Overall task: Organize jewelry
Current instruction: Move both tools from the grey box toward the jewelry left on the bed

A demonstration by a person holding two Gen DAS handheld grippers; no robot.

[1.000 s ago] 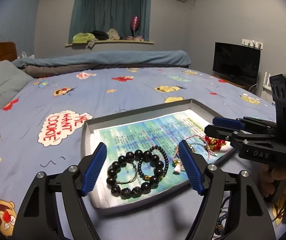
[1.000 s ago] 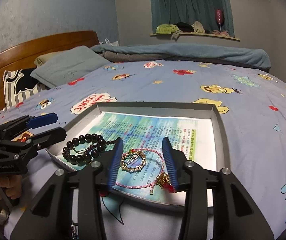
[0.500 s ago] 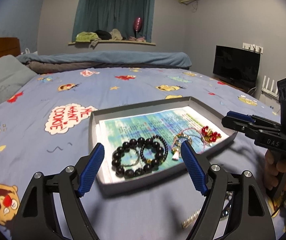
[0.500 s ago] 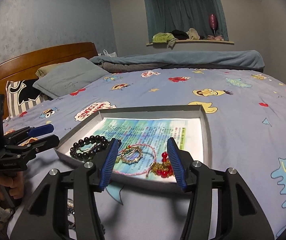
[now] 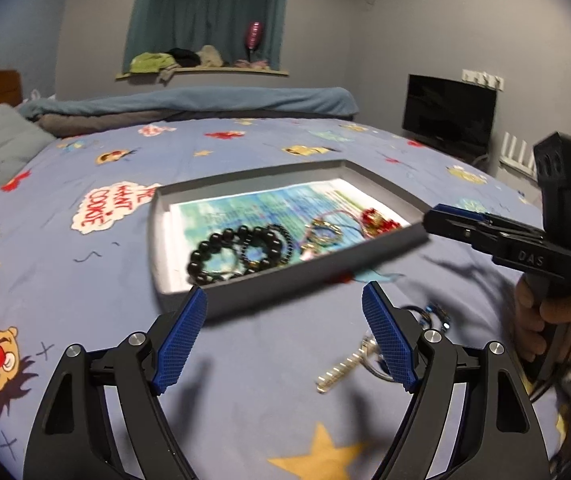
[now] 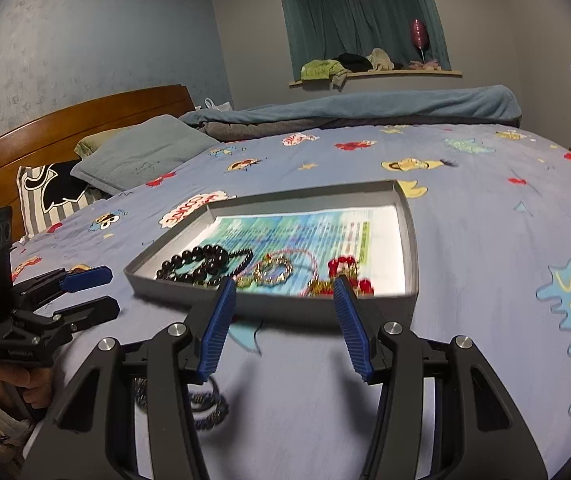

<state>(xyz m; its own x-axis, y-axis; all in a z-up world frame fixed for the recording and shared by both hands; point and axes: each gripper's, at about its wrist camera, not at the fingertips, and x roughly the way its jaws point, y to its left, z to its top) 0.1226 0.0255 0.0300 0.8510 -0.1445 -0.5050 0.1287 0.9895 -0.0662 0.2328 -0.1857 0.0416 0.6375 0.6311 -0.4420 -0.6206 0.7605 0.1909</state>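
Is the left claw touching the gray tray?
Apart. In the right wrist view the left claw hangs open beside the gray tray, with bare bedsheet between them.

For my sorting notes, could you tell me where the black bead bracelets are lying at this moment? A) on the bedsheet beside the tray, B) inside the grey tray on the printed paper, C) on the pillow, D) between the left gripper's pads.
B: the black bead bracelets lie on the printed paper inside the grey tray, beyond the open, empty left gripper.
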